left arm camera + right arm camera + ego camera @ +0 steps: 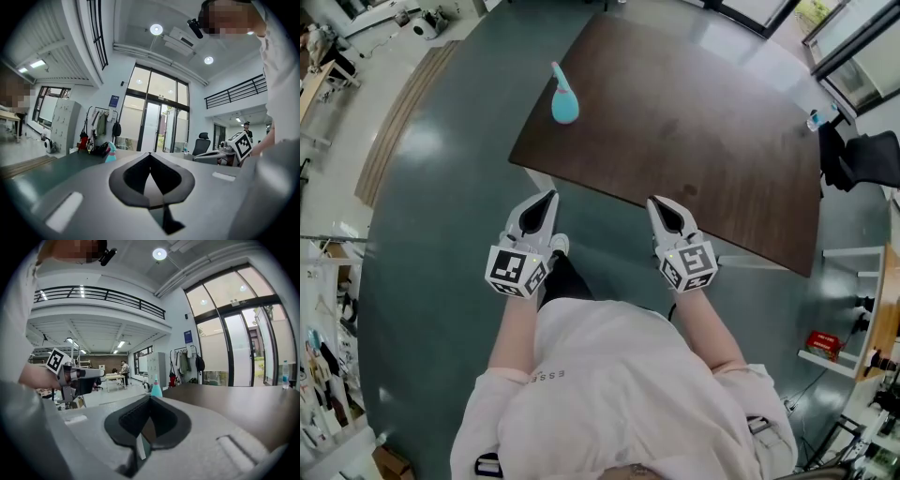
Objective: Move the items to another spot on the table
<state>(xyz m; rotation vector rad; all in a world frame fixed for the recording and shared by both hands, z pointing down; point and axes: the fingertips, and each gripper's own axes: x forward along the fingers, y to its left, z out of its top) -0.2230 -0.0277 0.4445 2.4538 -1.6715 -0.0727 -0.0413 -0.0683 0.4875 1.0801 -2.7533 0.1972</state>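
Observation:
A cyan spray bottle [563,98] stands near the left edge of the dark brown table [703,122]. Both grippers hover just off the table's near edge, apart from the bottle. My left gripper [551,195] is shut and empty, its tips meeting in a point [150,154]. My right gripper [654,201] is also shut with nothing in it [150,397]. The bottle [110,152] shows small and far ahead in the left gripper view. In the right gripper view the bottle [156,388] stands at the tabletop's [243,404] left end.
A clear water bottle [816,119] stands at the table's far right corner. A black office chair [862,159] sits beyond that corner. White shelving with a red item [823,345] is at the right. The person's legs are close to the near edge.

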